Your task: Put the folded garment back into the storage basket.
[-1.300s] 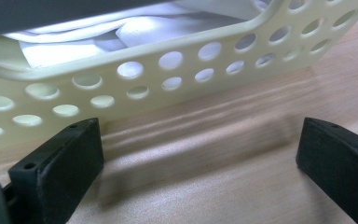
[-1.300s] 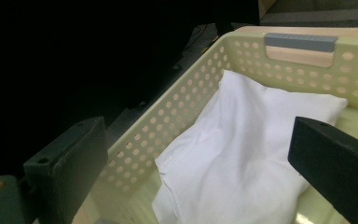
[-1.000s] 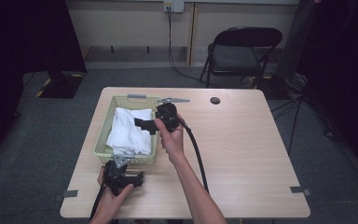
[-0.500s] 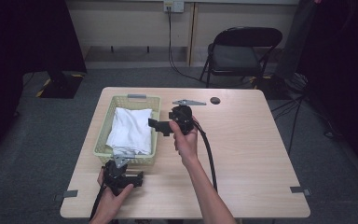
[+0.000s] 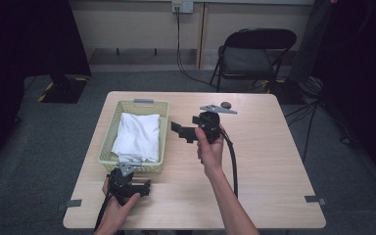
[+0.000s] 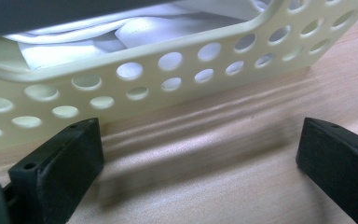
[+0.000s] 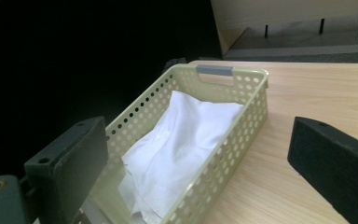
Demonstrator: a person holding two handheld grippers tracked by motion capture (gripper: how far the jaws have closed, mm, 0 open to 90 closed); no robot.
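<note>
High view: a pale yellow-green perforated basket [image 5: 158,111] stands on the left half of the light wooden tabletop [image 5: 274,161], a little left of the frame's centre, with a grey handle [image 5: 144,102] on its far end wall. A folded white cloth [image 5: 137,136] lies inside it and covers most of its floor. The right hand-held gripper [image 5: 182,131] is held in the air at the middle of the frame, just right of the basket's long right wall and apart from it, its jaws pointing left toward the basket; a grey three-cornered plate sits on top of it and a black cable runs down along the forearm. The left hand-held gripper [image 5: 144,186] lies low at the lower left of the frame, just below the basket's near end wall, gripped by the person's left hand [image 5: 118,208]. A small dark round thing [image 5: 225,104] sits near the far edge of the tabletop; what it is I cannot tell. A black folding chair [image 5: 254,54] stands on the floor beyond, at the upper right.

Left gripper view: the two black jaws stand wide apart over bare wood with nothing between them, and the basket's holed wall crosses the upper half of the frame, white cloth showing above its rim.

Right gripper view: the jaws are spread wide and empty, with the basket and its cloth seen between them, centre-left.
</note>
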